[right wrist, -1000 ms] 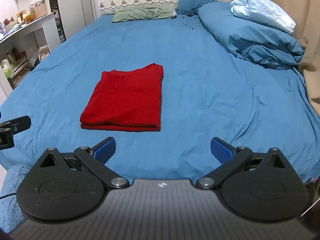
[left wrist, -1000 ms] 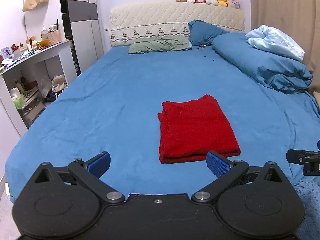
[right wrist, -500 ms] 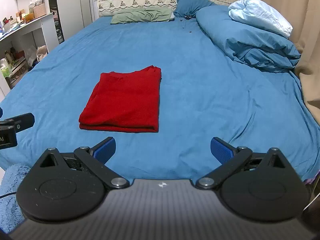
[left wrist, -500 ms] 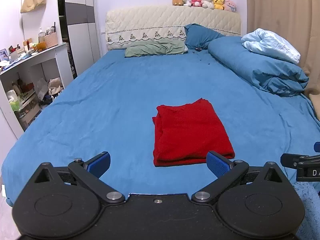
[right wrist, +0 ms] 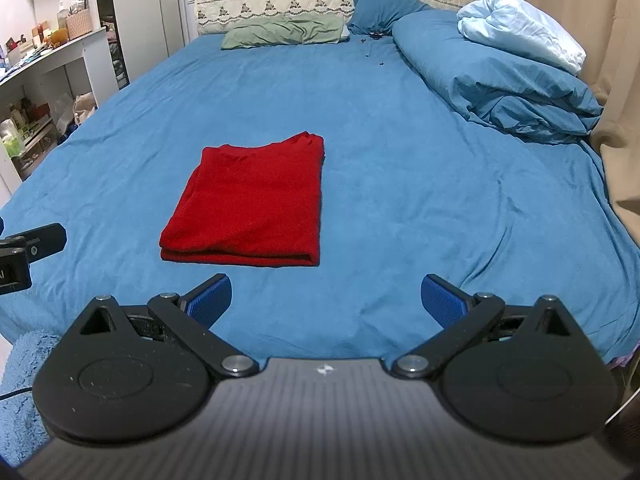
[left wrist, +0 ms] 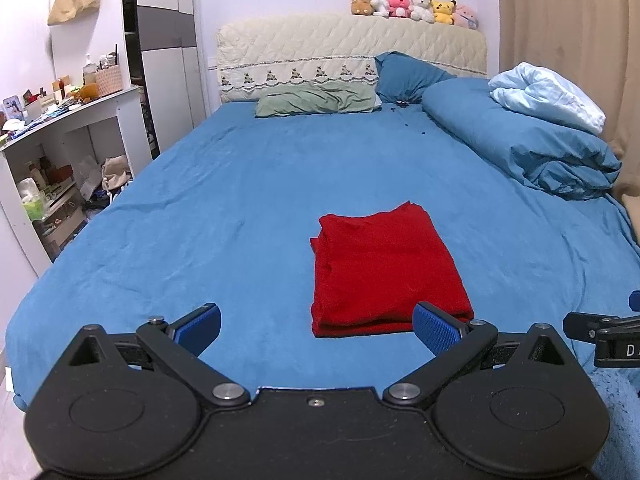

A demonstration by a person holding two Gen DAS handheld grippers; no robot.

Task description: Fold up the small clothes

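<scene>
Left gripper (left wrist: pixel 317 327): held level near the foot of the bed (left wrist: pixel 240 208), pointing toward the headboard (left wrist: pixel 352 56); its two blue-padded fingers (left wrist: pixel 199 327) are spread wide with nothing between them. Right gripper (right wrist: pixel 326 296): held in a matching pose just beside the left one, its fingers equally wide apart and holding nothing. Each gripper shows at the edge of the other's view.

Red garment (left wrist: pixel 384 272): one piece, folded into a compact rectangle of several layers, lying flat on the blue sheet near the foot of the bed, ahead of both grippers and touching neither. In the left wrist view, the right finger pad overlaps its near corner.

Counts: one green pillow (left wrist: pixel 316 100) and one blue pillow (left wrist: pixel 404 76) at the headboard; one rolled blue duvet (left wrist: pixel 532 152) along the right side with one pale blue quilt (left wrist: pixel 548 96) on top; six plush toys (left wrist: pixel 412 3) in a row on the headboard; one white shelf unit (left wrist: pixel 60 132) beside the bed.
</scene>
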